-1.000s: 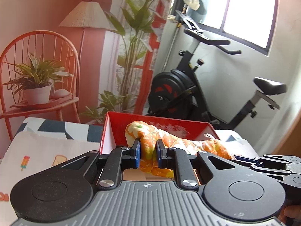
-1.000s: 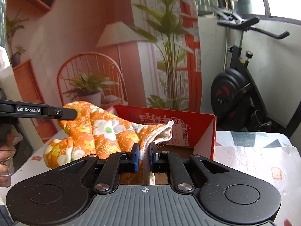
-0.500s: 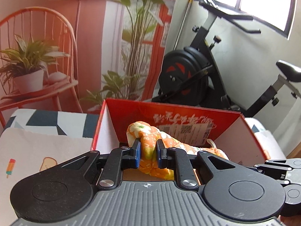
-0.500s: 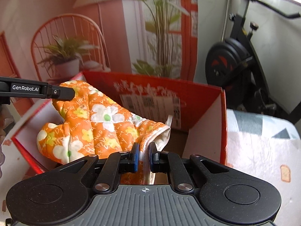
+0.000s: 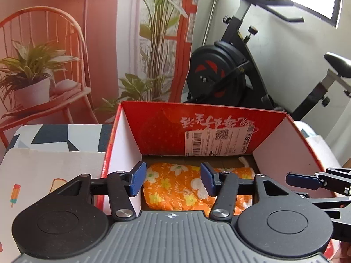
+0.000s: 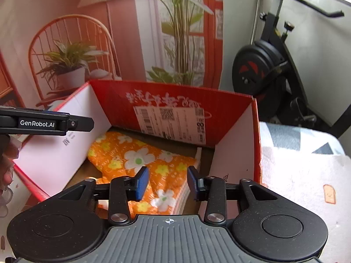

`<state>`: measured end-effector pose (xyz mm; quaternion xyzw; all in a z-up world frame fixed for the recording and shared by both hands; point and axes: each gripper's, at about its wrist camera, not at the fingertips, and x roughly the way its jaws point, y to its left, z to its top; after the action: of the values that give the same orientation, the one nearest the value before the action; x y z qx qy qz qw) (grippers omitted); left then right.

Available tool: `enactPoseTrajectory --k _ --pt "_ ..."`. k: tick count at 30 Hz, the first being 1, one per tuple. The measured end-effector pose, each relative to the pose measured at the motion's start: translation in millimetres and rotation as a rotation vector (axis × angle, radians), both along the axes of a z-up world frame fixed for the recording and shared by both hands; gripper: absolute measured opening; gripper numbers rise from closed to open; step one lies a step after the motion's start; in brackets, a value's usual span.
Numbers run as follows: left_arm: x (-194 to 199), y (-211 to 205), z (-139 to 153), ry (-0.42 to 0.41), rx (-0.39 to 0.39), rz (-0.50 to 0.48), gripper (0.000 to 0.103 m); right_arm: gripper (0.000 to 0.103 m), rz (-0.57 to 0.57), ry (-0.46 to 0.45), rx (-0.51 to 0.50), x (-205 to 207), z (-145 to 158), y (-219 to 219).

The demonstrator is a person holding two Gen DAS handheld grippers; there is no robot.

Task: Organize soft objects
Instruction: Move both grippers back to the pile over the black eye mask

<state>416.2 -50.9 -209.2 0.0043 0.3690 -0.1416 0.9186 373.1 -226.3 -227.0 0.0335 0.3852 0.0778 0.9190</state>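
Behind the cloth-covered surface stand a painted backdrop and an exercise bike. On it sits a red box, and the orange flowered mitt now lies flat on the box floor, along its left wall. A second ago both grippers pinched it. Now the left gripper and right gripper hover above it with jaws opening, pads clear of the fabric, holding nothing. This item looks stowed.

quilted cloth mitt in glossy cardboard box.
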Motion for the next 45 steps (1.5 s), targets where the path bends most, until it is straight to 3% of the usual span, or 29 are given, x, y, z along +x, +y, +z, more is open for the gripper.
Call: enactPoseTrajectory --k 10,14,23,31,36,45 --pt "-73 29 30 -0.074 -0.004 -0.014 0.057 0.038 -0.006 -0.132 0.065 -73 46 8" --pt "-112 43 36 -0.094 -0.004 -0.011 0.057 0.039 0.004 -0.17 0.043 -108 54 16" --pt "-189 64 26 -0.105 -0.017 -0.003 0.057 0.039 -0.001 -0.175 0.068 -176 40 30" --pt "-242 63 -2 -0.079 -0.061 0.011 0.057 0.041 -0.017 -0.185 0.11 -238 24 39" --pt "-263 63 -20 -0.047 -0.101 0.022 0.057 0.046 0.005 -0.158 0.079 -262 13 48" --pt "-281 60 -37 -0.011 -0.104 -0.012 0.057 0.053 0.039 -0.181 0.024 -298 10 66"
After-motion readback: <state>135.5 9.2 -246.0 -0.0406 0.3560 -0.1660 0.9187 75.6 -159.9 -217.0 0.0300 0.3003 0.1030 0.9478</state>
